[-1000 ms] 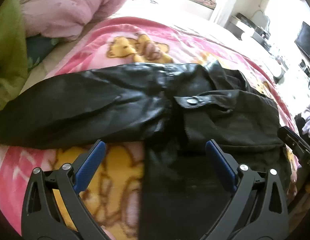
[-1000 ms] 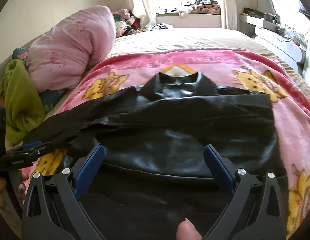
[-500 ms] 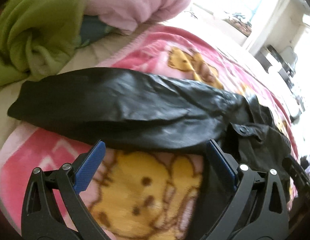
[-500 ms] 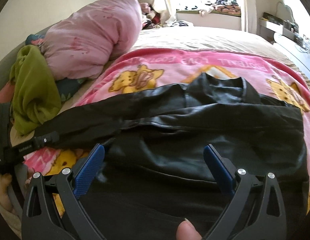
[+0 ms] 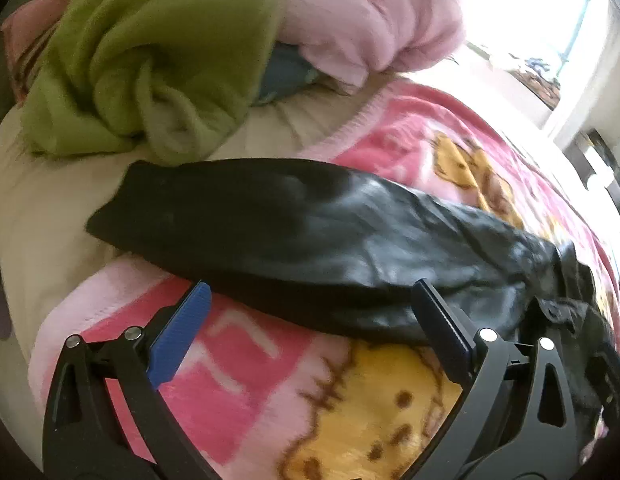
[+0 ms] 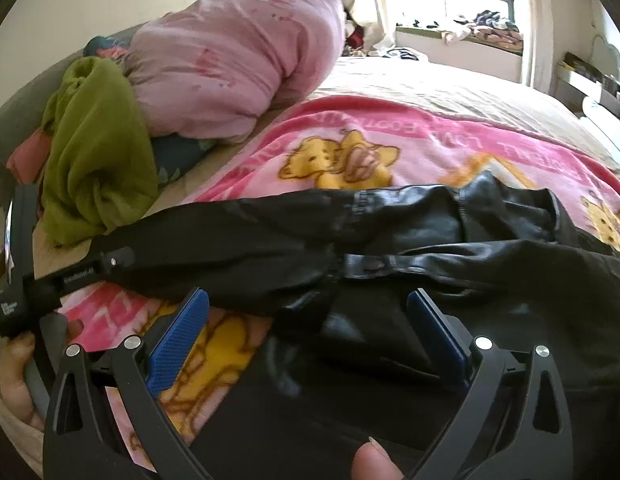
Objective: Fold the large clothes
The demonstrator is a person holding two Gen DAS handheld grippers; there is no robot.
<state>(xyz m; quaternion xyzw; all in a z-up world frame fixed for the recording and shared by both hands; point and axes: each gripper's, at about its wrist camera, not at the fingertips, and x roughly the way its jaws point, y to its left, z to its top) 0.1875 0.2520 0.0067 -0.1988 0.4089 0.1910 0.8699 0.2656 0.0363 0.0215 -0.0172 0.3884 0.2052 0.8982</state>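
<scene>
pink blanket (image 5: 270, 364) on bed | black jacket (image 6: 489, 280) hem cut off | left gripper (image 5: 310, 312) spread | right gripper (image 6: 308, 316) spread

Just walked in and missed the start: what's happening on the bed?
A person with tongs in each hand is folding a black jacket spread on a pink blanket. The left tongs, open, hover by the outstretched sleeve; the right tongs, open, hover over the jacket's body. Neither grips anything.

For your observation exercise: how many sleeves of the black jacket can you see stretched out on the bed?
1: the sleeve runs left across the pink blanket, its cuff on the beige sheet. The other sleeve may be hidden.
</scene>
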